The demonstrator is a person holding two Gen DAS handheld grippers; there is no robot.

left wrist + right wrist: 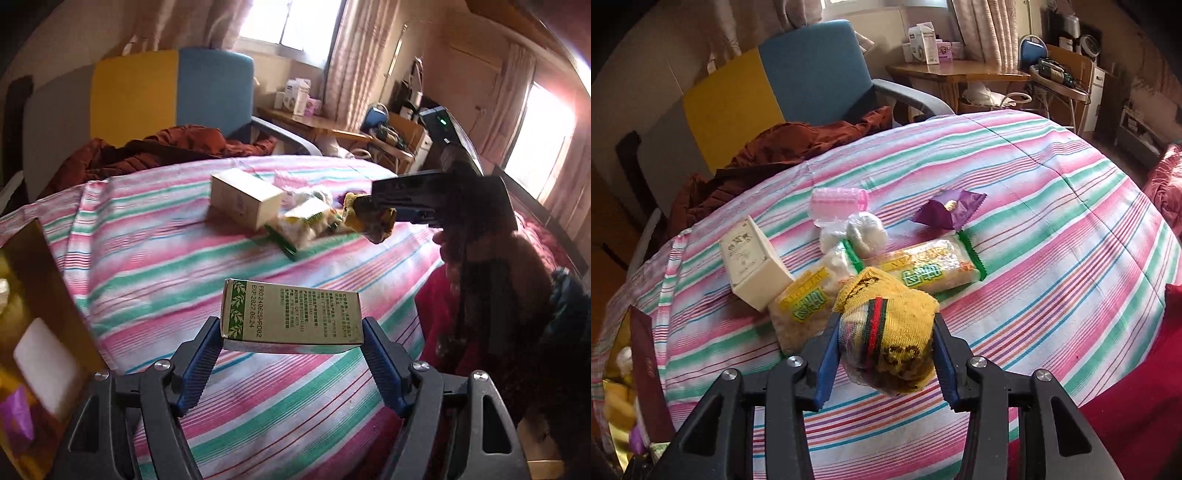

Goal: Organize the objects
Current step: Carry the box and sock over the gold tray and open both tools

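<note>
Green-printed carton point(291, 314) sits clamped in the left gripper point(291, 341); right gripper point(882, 349) clamps a yellow sock bundle point(886, 332).

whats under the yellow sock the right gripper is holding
The yellow sock, clamped in the right gripper, hangs above the striped bedsheet and overlaps the near ends of two green-edged snack packets. The parts directly beneath it are hidden.
</note>
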